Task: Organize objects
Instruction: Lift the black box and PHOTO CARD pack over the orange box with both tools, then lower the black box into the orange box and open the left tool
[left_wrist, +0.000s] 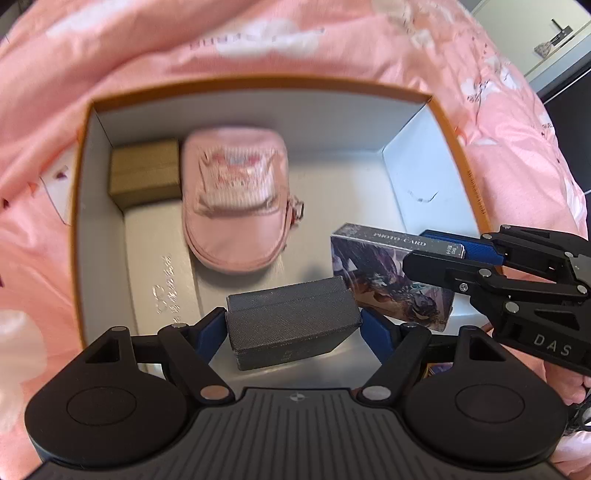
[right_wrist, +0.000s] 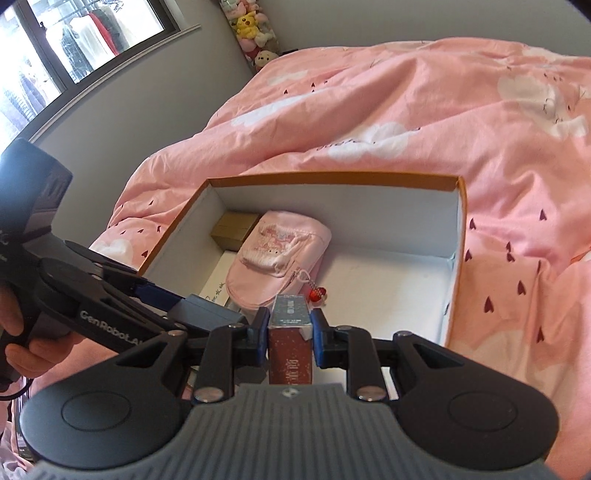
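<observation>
Bed under pink cloud-print quilt carries an open orange-rimmed box; window and plush toys behind. Inside lie a pink pouch and gold case. Left gripper clamps a grey case over the box; right gripper clamps a card pack beside it.

bright daylight from the window, soft shadows, motion blur on pink pouch, fisheye-bent edges
</observation>
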